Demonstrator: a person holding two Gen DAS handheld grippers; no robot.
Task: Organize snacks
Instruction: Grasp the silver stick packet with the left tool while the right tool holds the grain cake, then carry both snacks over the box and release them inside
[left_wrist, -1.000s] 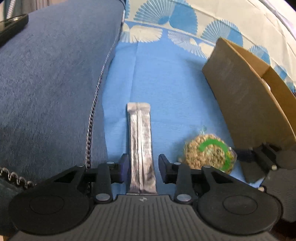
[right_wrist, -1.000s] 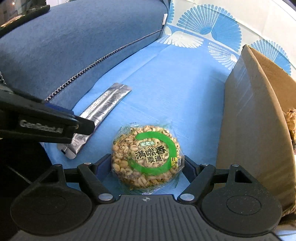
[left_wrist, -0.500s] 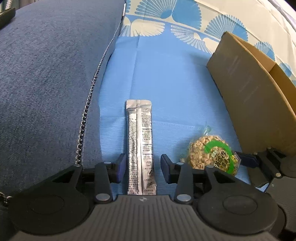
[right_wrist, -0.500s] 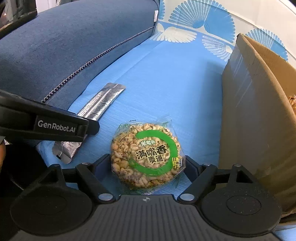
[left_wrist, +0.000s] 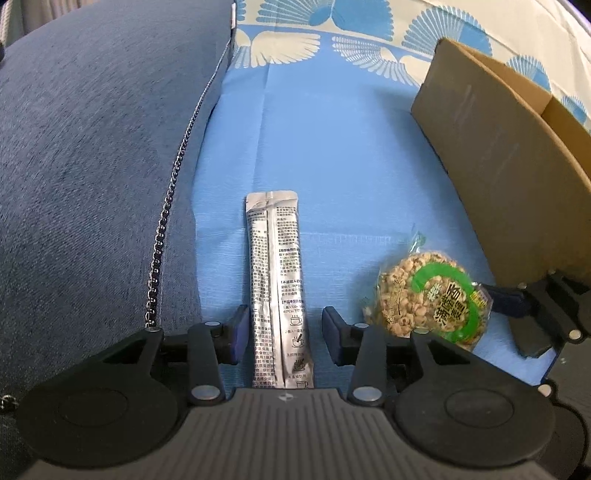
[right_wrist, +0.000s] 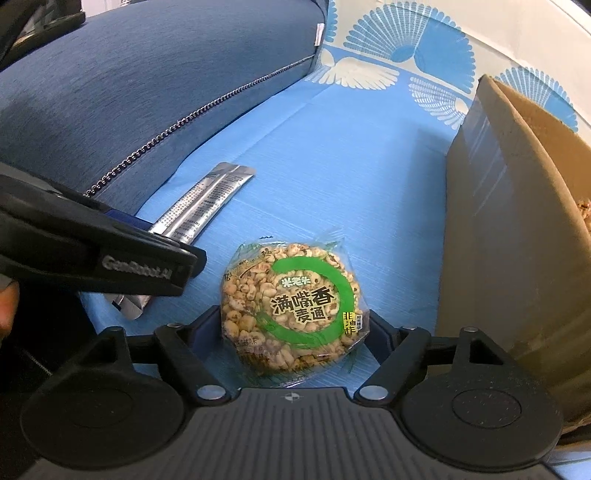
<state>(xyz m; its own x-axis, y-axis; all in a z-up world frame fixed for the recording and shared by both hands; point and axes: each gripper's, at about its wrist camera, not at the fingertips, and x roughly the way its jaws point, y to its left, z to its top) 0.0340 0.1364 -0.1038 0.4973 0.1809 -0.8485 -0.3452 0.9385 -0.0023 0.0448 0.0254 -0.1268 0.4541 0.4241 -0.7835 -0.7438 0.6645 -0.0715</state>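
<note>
Silver sachet: flat on the blue cloth, lengthwise between the jaws of the left gripper, beside the dark blue cushion.
Sachet handling: probably light, thin and limp; foil likely slick; best pinched across its narrow width near the close end, though a hold nearer mid-length would droop less.
Left gripper state: parted, having just widened a little; pads clear of the sachet on both sides, nothing gripped yet.
Round puffed-grain cake: in clear wrapper with green ring, lying flat on the cloth just beside the cardboard box.
Cake handling: likely light and brittle, crumbling under a hard squeeze; wrapper crinkly and slippery; best taken across its full width at the rim, gently.
Right gripper state: spread wide around the cake; left pad hidden behind the wrapper, so contact cannot be told.
Box: open top, more of the same snack visible inside at the right edge.
</note>
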